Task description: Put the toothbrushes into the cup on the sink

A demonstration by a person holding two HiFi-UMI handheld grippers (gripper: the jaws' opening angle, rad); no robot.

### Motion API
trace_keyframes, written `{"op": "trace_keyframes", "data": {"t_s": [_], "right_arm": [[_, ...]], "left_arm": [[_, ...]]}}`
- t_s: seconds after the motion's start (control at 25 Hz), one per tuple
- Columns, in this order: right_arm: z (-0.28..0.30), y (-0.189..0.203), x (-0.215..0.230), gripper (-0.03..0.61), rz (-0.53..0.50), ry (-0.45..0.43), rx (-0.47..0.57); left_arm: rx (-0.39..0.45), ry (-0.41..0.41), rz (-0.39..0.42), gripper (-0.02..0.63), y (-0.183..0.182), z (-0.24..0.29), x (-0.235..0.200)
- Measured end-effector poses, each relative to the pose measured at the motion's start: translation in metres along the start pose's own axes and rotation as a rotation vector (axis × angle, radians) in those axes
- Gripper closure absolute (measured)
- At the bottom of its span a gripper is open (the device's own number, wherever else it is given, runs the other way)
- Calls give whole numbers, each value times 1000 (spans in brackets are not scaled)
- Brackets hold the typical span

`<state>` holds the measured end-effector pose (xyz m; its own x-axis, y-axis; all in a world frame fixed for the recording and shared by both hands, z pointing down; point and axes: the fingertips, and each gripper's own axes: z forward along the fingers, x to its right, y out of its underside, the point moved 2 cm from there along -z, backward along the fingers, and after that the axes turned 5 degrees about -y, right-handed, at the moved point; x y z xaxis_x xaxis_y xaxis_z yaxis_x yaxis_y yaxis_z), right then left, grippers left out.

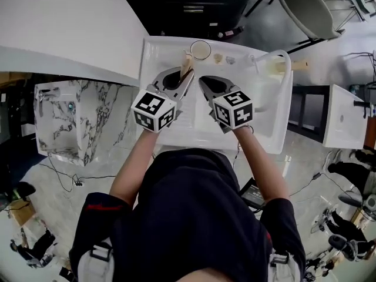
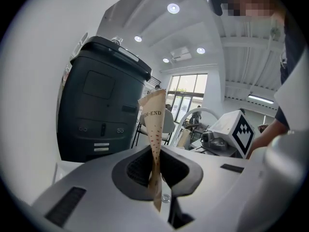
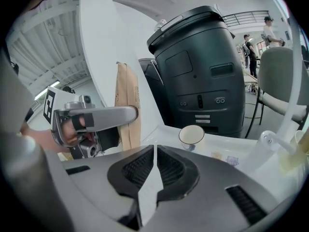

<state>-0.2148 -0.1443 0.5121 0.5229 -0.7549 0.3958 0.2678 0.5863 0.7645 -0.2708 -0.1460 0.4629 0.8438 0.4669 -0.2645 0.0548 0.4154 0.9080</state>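
A dark shirt and two bare forearms fill the near edge of my head view. They reach out to a white sink with two tongs above it.

On the left stands a marbled block, well apart from the sink. The left gripper is pinching one toothbrush in a tan paper sleeve. In the left gripper view the sleeve stands upright between the dark pads, its printed top above the jaws. The right gripper, just beside the left one, has its jaws pressed together with nothing between them. Its own view shows only a thin seam.

I count one cup, empty and upright on the sink's back ledge. It sits just beyond the sleeve's top and is not touching it. To its right I count two small things on the ledge, too small for me to name. Next comes one white curved tap, with a tan stick lying at its foot. I cannot tell whether that is a second toothbrush.

One tall dark bin rises behind the sink in both gripper views. A pale chair stands at the far right. Nothing lies between the sleeve and the cup's mouth.
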Motion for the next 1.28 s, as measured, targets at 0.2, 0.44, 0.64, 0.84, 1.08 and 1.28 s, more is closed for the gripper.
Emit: {"op": "trace_keyframes", "data": {"t_s": [0.2, 0.44, 0.64, 0.84, 1.08, 1.28], "right_arm": [[2, 1, 14, 534, 40, 55, 4], [3, 1, 27, 534, 70, 95, -7], [5, 1, 34, 534, 95, 122, -3], [3, -1, 43, 534, 114, 147, -3], [2, -4, 51, 534, 131, 160, 7], [4, -2, 55, 534, 147, 158, 5]], "left_arm": [[-4, 49, 9, 584, -6, 23, -10], [12, 73, 12, 584, -18, 44, -22], [54, 99, 32, 584, -40, 57, -30], [95, 118, 43, 584, -59, 72, -34], [128, 133, 26, 584, -68, 90, -39], [149, 143, 7, 584, -66, 100, -43]]}}
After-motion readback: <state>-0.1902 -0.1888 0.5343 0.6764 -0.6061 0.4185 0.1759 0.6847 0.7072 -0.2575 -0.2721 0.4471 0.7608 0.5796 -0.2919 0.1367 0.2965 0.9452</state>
